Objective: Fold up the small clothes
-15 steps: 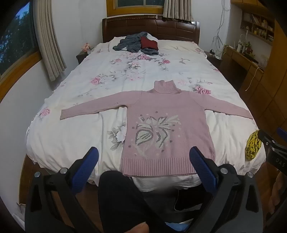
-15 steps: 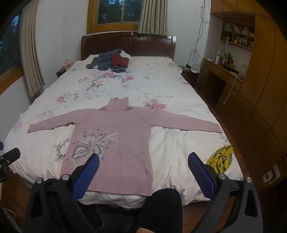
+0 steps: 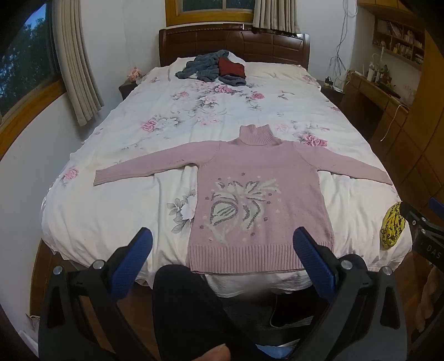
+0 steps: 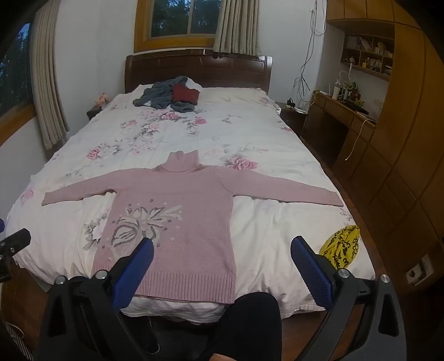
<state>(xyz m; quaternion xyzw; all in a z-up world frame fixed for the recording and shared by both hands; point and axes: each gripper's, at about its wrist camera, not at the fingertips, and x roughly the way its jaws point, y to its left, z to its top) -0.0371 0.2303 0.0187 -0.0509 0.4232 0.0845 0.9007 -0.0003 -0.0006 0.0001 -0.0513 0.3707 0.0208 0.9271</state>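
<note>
Sweater (image 3: 260,200), pink knit: flat, face up, near bed (image 3: 111,211) foot edge, sleeves spread. My left tongs (image 3: 222,244), right tongs (image 4: 222,250): wide, empty, held back. Advice: pinch each cuff, fold sleeves inward first.

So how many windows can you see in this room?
2: one window above the headboard, and one window on the left wall beside the bed. More may be hidden out of view.

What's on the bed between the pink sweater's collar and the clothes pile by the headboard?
Only bare floral bedsheet lies between the pink knitted turtleneck sweater and the grey and dark red clothes pile; the right wrist view shows it.
</note>
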